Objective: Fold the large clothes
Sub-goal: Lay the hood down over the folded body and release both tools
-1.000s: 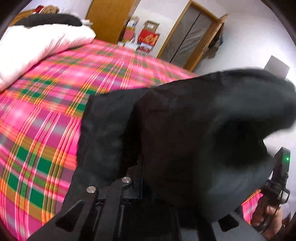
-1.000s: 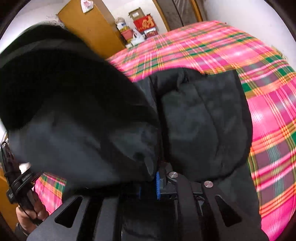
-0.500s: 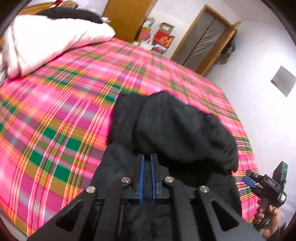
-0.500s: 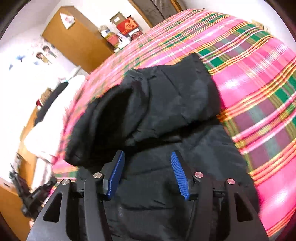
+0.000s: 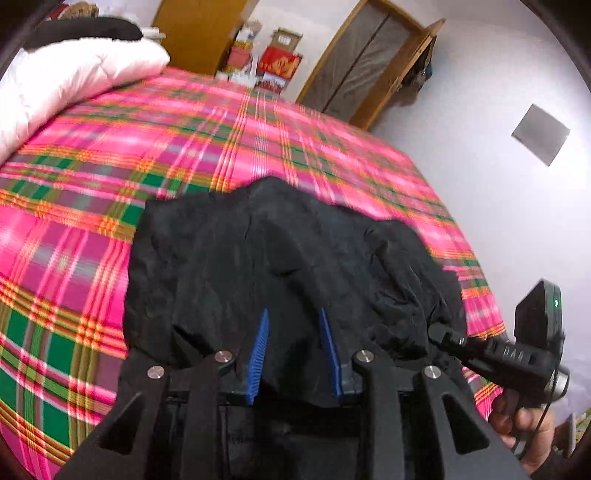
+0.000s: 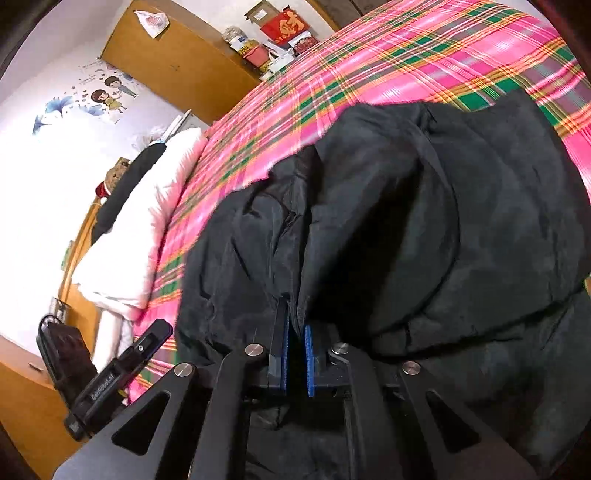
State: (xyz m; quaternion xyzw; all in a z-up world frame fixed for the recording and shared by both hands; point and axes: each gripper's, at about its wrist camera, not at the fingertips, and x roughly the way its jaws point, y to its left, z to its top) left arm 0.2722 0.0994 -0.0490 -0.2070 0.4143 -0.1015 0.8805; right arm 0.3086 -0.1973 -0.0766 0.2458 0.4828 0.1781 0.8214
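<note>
one black padded jacket (image 5: pixel 295 258) lies bunched on one pink plaid bedspread (image 5: pixel 92 177), near its edge. two grippers: left gripper (image 5: pixel 293 314) has blue pads apart, just been opening, with a jacket fold between them unpinched; right gripper (image 6: pixel 295 306) has just closed, pads together on a jacket fold. one white duvet (image 6: pixel 140 221). one red box (image 6: pixel 284 26) bears a gold chinese character.
</note>
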